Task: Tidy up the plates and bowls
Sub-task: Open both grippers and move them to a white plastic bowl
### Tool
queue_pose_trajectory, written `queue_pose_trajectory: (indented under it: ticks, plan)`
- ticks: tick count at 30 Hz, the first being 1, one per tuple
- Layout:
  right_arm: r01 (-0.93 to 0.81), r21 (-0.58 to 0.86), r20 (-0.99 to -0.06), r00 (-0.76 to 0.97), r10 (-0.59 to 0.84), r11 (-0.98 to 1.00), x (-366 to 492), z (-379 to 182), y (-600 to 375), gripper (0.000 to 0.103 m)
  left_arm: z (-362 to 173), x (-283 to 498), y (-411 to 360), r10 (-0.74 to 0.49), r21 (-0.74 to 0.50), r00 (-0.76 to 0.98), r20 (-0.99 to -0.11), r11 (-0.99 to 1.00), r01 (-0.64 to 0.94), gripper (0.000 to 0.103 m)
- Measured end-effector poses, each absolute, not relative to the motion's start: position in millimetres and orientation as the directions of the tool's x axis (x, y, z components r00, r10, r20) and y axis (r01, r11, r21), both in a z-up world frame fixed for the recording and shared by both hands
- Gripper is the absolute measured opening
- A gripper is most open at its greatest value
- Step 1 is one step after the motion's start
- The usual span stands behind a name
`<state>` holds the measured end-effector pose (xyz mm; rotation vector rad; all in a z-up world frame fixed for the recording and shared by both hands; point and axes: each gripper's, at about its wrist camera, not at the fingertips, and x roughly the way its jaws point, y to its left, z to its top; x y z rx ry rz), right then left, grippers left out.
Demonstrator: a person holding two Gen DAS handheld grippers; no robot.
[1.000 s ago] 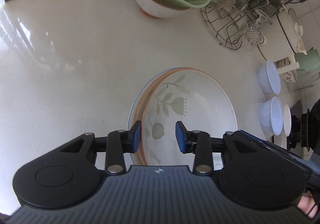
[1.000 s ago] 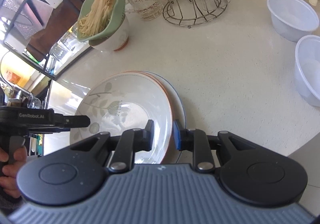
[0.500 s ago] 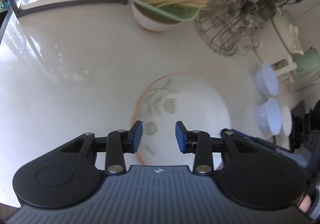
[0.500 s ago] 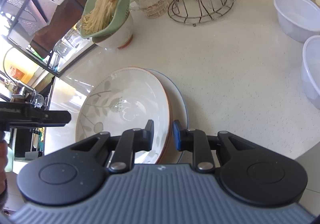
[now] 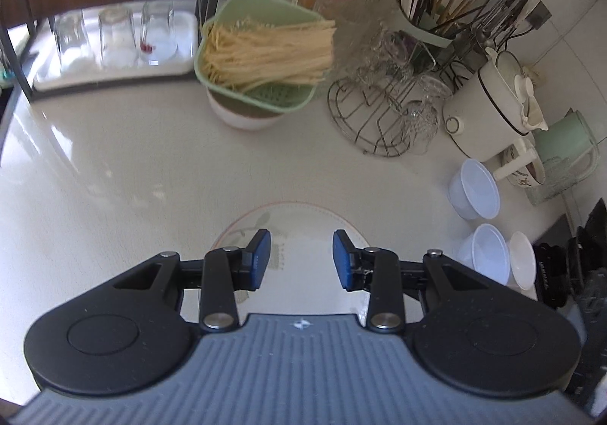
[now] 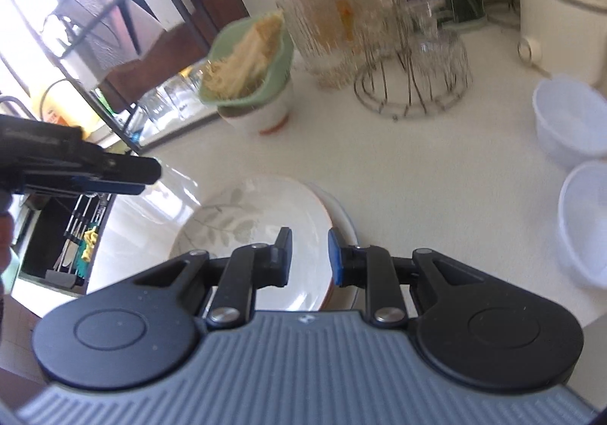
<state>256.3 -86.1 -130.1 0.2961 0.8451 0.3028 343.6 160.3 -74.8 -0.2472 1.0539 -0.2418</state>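
Plates are stacked on the counter, w/ the leaf plate on top. Left gripper is held partly open, empty, above the stack. Right gripper is narrow, nothing gripped afaict. Bowls prob get stacked next; wider jaws needed.

Downward wrist views (shared plate)

Left tongs agape, empty; right tongs narrowly parted.
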Motion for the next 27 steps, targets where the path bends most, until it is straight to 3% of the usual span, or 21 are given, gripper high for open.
queue_pose_trajectory:
  ticks: [14, 27]
  plan:
    - [-0.221, 0.336, -0.573, 0.724, 0.385, 0.915, 239, -61, -134, 0.024, -12, 302, 112, -0.293, -0.291, 0.637, -0.713, 0.950, 0.111, 0.040]
    - [-0.256, 0.294, -0.500, 0.780, 0.377, 0.921, 211, -27, -169, 0.024, -14, 279, 82, -0.287, -0.336, 0.667, -0.688, 0.940, 0.058, 0.040]
